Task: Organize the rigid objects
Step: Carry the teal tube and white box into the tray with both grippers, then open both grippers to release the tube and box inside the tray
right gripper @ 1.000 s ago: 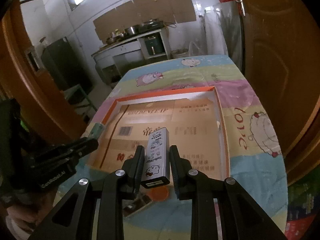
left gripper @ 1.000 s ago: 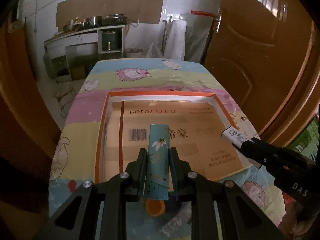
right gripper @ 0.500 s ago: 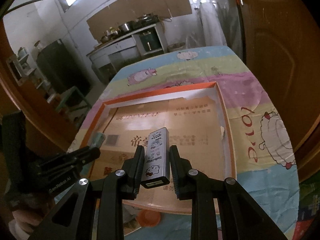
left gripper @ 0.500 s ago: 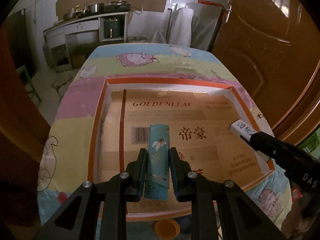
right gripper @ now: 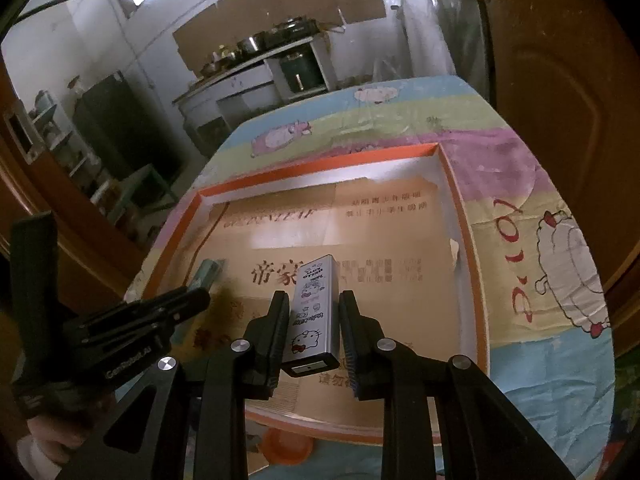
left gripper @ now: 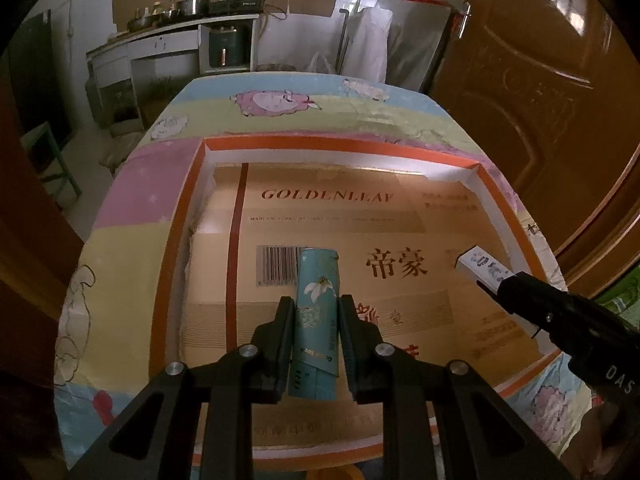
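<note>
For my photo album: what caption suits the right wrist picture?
Right tongs grip a silver cartoon-cat tin above an orange-rimmed tray.

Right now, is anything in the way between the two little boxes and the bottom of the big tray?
Nothing visible is. The left tool holds the teal box and the right tool holds the silver box, both above the tray. Its cardboard floor below them looks bare.

Cloth-covered table (left gripper: 132, 216) under orange-rimmed tray (left gripper: 176, 240), perhaps cardboard-lined
</note>
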Tool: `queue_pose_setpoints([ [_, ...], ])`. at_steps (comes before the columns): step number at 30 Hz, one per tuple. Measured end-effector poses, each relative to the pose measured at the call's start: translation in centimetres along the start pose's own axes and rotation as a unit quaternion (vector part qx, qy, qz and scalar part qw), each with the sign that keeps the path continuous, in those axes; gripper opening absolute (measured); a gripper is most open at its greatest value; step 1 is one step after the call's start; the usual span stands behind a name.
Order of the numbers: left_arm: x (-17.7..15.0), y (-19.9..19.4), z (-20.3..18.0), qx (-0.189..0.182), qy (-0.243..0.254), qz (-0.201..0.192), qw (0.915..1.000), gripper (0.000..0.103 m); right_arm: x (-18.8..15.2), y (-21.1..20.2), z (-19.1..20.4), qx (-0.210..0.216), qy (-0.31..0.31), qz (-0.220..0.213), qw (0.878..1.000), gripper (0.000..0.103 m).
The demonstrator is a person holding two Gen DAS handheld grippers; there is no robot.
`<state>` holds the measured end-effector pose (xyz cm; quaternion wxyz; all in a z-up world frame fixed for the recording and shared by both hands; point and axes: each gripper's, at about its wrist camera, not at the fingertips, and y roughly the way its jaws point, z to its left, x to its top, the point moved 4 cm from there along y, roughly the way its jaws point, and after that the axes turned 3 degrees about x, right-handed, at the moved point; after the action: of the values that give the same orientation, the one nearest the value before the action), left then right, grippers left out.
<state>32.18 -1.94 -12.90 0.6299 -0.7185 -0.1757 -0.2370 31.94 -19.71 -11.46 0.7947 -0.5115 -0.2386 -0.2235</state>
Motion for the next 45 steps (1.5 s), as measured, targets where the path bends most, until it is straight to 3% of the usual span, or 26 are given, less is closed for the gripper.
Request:
queue_pose_setpoints([
  [12, -0.4, 1.1, 0.4, 0.017, -0.007, -0.007, 0.9998, 0.023, -0.8, 1.7, -0.5, -0.005, -0.003, 0.016, 1.000, 0.026],
  [18, -0.7, 1.2, -0.4, 0.035, 0.036, -0.009, 0.9987, 0.024, -1.3, 2.5, -1.0, -0.012, -0.006, 0.025, 1.000, 0.027],
  [22, -0.9, 1.2, -0.4, 0.038, 0.039, -0.009, 0.9985, 0.046, -1.7, 2.8, -1.2, -0.016, -0.011, 0.023, 1.000, 0.027],
  [26, -1.1, 1.0, -0.1, 0.037, 0.030, -0.012, 0.9988, 0.048, -2.0, 2.8, -1.0, -0.031, -0.029, 0.023, 0.999, 0.035],
  [28, -1.1, 0.6, 0.3, 0.032, 0.018, -0.016, 0.9992, 0.048, -2.1, 2.7, -1.0, -0.030, -0.033, 0.023, 0.999, 0.039],
  [45, -2.3, -6.2, 0.8, -0.006, -0.012, -0.082, 0.9965, 0.049, -3.7, -0.2, 1.2, -0.025, -0.054, -0.001, 0.998, 0.040],
])
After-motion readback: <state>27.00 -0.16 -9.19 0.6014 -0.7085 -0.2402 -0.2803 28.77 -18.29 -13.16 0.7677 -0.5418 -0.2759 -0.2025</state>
